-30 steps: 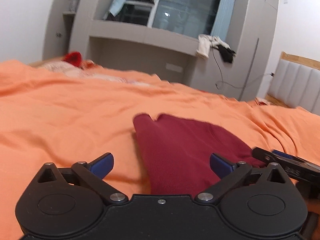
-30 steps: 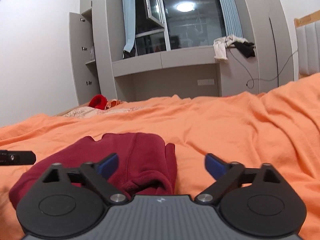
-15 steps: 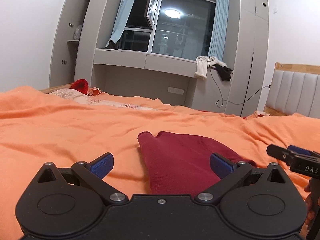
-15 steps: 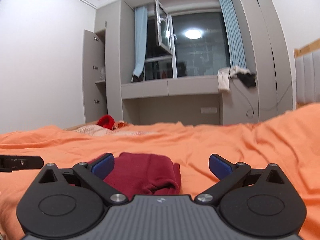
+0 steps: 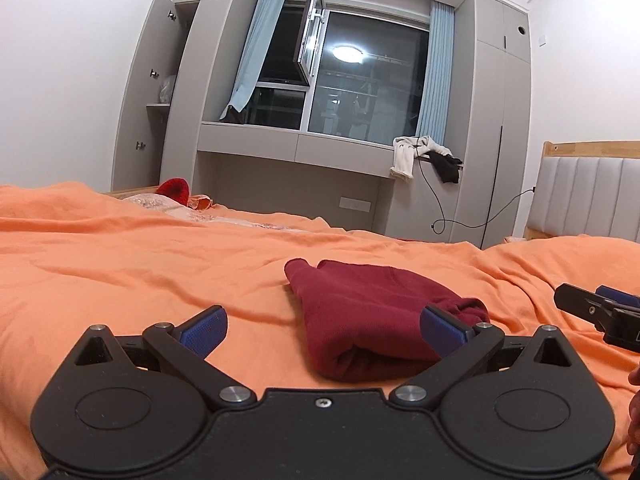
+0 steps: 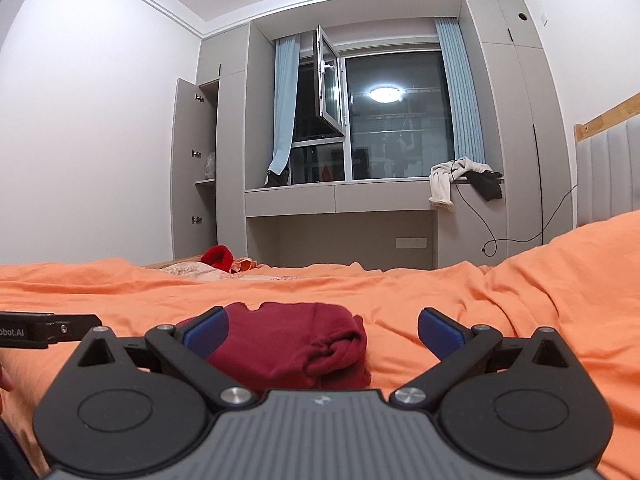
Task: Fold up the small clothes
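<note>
Orange bedspread [image 5: 120,264] under folded maroon garment [image 5: 360,312]

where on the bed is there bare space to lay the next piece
Widest bare patch: the orange bedspread left of the folded maroon garment, out to the patterned cloth and red item at the far edge. Also a bare strip right of the garment, before the raised fold. The near side is crowded by the open left gripper and right gripper.

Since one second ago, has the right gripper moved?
Yes. The right gripper has tilted upward and drawn back: the window sits lower in its view and the red garment looks smaller.
</note>
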Available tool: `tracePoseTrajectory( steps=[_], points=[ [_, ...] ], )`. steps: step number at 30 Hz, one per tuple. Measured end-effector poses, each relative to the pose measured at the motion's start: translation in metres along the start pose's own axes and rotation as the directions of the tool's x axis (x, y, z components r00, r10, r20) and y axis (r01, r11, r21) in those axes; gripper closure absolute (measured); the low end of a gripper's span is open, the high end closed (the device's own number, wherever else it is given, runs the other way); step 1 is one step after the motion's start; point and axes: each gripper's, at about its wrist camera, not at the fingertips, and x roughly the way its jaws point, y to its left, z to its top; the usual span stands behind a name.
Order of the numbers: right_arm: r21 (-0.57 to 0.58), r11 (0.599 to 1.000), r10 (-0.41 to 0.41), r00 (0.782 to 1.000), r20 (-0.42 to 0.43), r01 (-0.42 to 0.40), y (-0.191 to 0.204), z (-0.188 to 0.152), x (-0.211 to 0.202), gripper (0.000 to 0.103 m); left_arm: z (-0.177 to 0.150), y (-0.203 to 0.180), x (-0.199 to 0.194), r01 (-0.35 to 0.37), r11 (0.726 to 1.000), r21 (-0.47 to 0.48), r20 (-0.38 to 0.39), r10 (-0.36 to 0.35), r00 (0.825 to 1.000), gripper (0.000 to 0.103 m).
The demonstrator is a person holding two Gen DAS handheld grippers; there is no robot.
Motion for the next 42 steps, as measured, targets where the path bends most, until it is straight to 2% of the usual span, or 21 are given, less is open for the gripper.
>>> tracePoseTrajectory(
  steps=[7,12,17,42],
  points=[
    [0.015,1.000,-0.015,1.000,-0.016,0.015,0.009,-0.014,-0.025,0.000,-0.016,-0.003,-0.024,0.001,1.000,0.023,-0.005,-0.001,1.000,0.001],
    [0.050,0.999,-0.014,0.999,-0.051,0.016,0.011,-0.025,-0.038,0.000,-0.024,0.000,-0.032,0.018,1.000,0.015,-0.038,-0.018,0.999,0.001],
    [0.036,0.999,-0.032,0.997,-0.066,0.034,0.013,-0.028,-0.038,0.000,-0.028,0.001,-0.032,0.018,1.000,0.012,-0.064,-0.017,0.998,0.001],
    [0.044,0.998,-0.037,0.996,-0.083,0.041,0.014,-0.029,-0.034,0.000,-0.028,0.000,-0.029,0.008,1.000,0.020,-0.070,-0.006,0.998,0.001]
  ],
)
